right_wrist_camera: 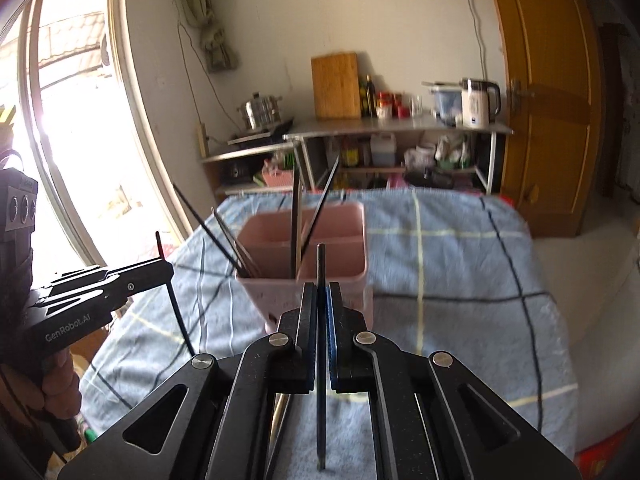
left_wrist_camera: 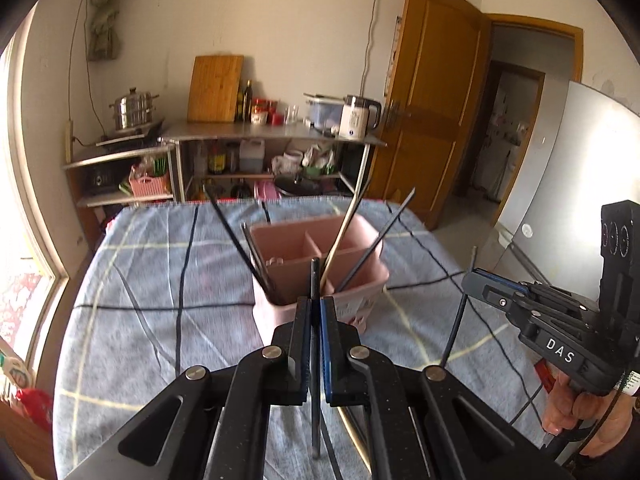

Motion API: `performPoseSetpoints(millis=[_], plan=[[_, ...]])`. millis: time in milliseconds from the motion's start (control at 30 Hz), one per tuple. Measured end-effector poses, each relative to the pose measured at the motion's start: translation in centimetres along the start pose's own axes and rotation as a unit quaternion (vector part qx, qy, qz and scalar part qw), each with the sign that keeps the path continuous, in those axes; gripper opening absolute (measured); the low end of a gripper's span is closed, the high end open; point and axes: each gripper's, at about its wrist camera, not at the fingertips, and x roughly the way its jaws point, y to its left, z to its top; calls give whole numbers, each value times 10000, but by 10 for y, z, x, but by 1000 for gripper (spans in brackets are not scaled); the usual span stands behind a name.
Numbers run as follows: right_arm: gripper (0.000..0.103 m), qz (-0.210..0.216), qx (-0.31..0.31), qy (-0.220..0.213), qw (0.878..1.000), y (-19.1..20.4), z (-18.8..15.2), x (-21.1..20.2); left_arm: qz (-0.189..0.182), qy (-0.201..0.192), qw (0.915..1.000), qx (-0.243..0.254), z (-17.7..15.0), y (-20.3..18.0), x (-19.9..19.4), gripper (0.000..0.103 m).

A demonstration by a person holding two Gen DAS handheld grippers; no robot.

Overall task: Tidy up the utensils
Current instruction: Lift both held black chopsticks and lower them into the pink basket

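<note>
A pink divided utensil holder (left_wrist_camera: 352, 236) (right_wrist_camera: 340, 220) stands on the blue checked cloth, with several dark chopsticks (left_wrist_camera: 240, 248) (right_wrist_camera: 316, 210) leaning in its compartments. My left gripper (left_wrist_camera: 316, 304) is shut on a single black chopstick (left_wrist_camera: 315, 276), held nearly upright in front of the holder. My right gripper (right_wrist_camera: 321, 290) is shut on another black chopstick (right_wrist_camera: 320, 264), also upright, just short of the holder. In the left wrist view the right gripper (left_wrist_camera: 474, 280) shows at the right with its chopstick (left_wrist_camera: 454, 332). The right wrist view has the left gripper (right_wrist_camera: 164, 266) at the left.
The blue checked tablecloth (left_wrist_camera: 152, 280) (right_wrist_camera: 460, 264) covers the table. More utensils lie on the cloth under my grippers. Behind stand a steel shelf (left_wrist_camera: 276, 132) with a kettle (left_wrist_camera: 358, 116), a cutting board (left_wrist_camera: 216, 88), a steamer pot (left_wrist_camera: 132, 112) and a wooden door (left_wrist_camera: 436, 92).
</note>
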Motion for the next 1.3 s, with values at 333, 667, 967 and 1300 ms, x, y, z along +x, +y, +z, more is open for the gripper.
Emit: performPoseSetpoints(millis=[333,667,967,1300], plan=[[4,-3,12,-197,9998,-4,-4,-20,-27,-88,10000,-30,-6,-1,-15,4],[4,-19,-47,-225,9997,-1,-12,-41,-63,-12,10000,-53,-14,-5,-31,4],[4,31,-108,-491,9987,5,-3,-60,-124,-126,9998,-57,-5,-5,-50,4],[4,169,-185,-722,9971,18,22,-60,-124,-344,9993,0,34,-1,-60,4]])
